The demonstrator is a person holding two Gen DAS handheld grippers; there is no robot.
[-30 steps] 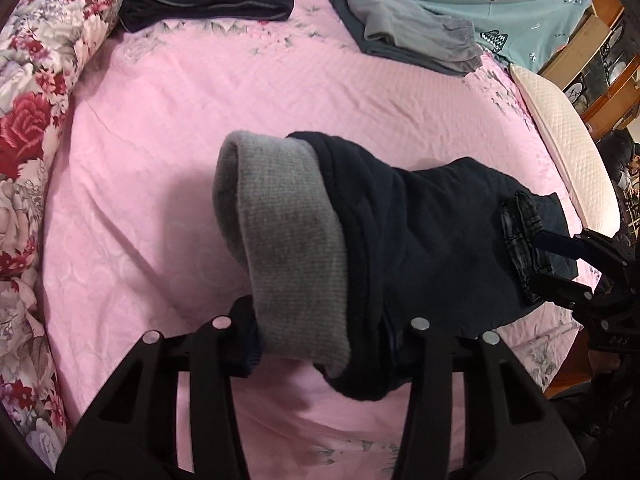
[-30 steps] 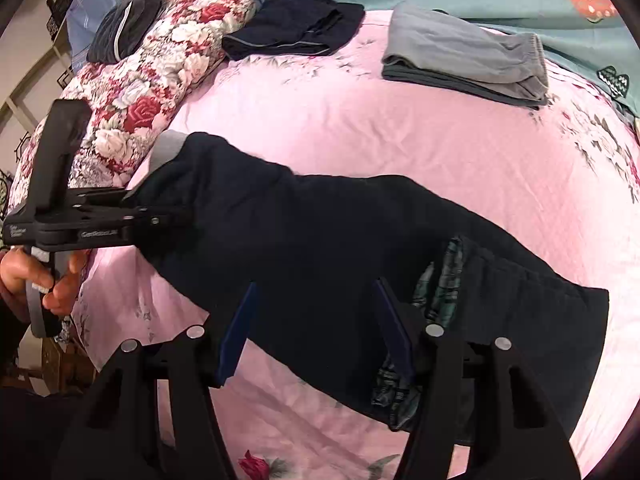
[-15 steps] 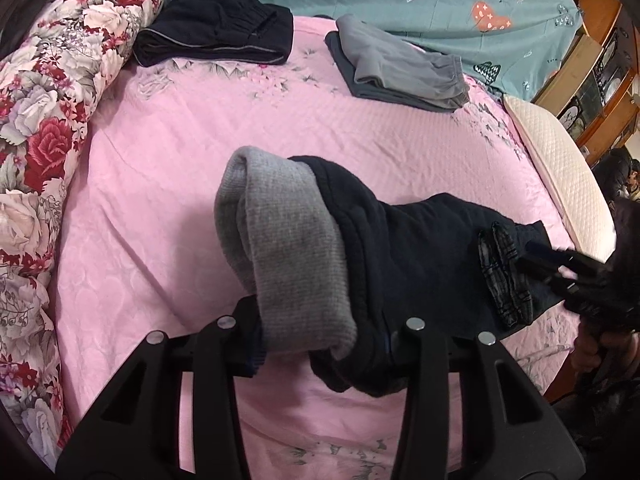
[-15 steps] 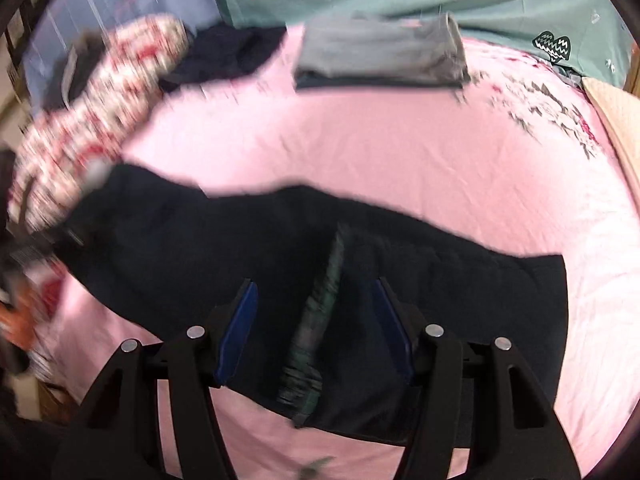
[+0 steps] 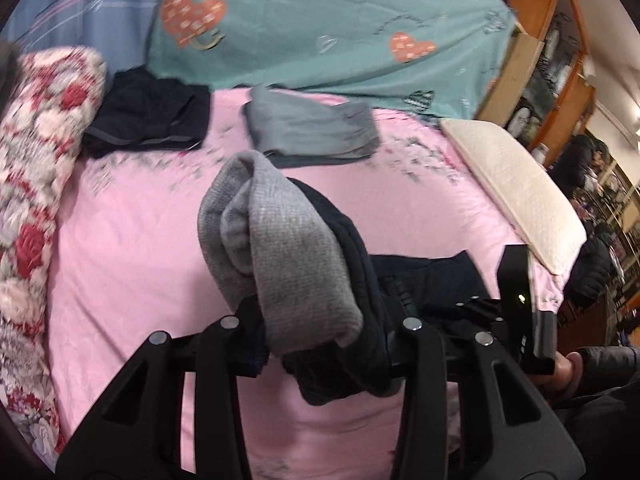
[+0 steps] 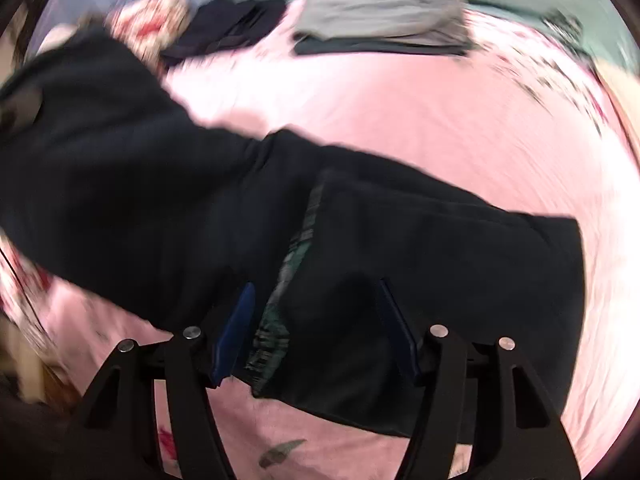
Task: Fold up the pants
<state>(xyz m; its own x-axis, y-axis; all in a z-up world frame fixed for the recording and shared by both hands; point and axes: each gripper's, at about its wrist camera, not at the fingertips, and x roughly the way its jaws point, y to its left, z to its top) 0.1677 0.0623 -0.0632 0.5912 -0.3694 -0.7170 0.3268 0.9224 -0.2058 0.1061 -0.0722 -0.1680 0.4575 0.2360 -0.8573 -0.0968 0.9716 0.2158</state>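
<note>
left hand-held gripper (image 5: pixel 320 336): clamped on pants (image 5: pixel 352 280) | right hand-held gripper (image 6: pixel 316 332): apparently apart, blurred, astride waistband

No text, label, brand or number can be read in either view. The teal bedcover (image 5: pixel 320 28) carries printed hearts with some small writing, but it is too blurred to read.

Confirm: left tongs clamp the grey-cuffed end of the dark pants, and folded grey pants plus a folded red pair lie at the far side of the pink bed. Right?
Not quite. The second folded pair is dark navy or black, not red, as the left wrist view shows. The rest holds: the left tongs clamp the grey-cuffed end of the dark pants, and folded grey pants lie at the far side of the pink bed.
</note>
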